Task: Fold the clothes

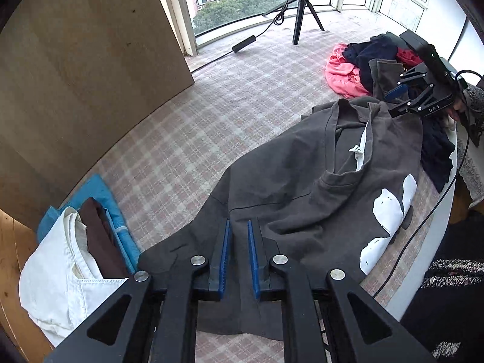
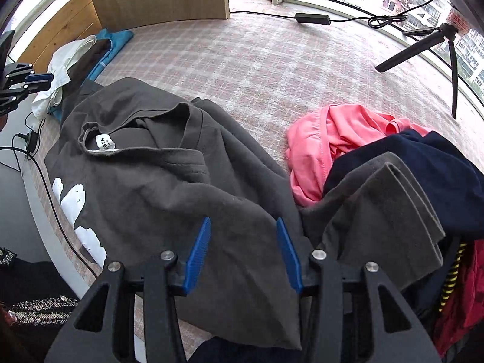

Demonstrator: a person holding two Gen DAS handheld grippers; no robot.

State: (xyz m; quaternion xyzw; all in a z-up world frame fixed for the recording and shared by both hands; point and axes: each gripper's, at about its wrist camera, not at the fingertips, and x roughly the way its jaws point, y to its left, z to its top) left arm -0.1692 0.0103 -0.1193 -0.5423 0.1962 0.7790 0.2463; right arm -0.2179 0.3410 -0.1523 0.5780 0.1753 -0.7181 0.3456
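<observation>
A grey T-shirt (image 2: 169, 181) is spread rumpled, flanked by the left gripper (image 1: 237, 236) and right gripper (image 2: 243, 236), fingers apart; smoothing seems needed before folding.

The right gripper (image 1: 396, 99), seen from the left wrist view, carries the white letters "DAS" on its black frame. Inside the collar of the dark grey T-shirt (image 2: 169, 181) sits a white neck label (image 2: 105, 142) with dark letters lying sideways, only "UN" of them clear enough to read
</observation>
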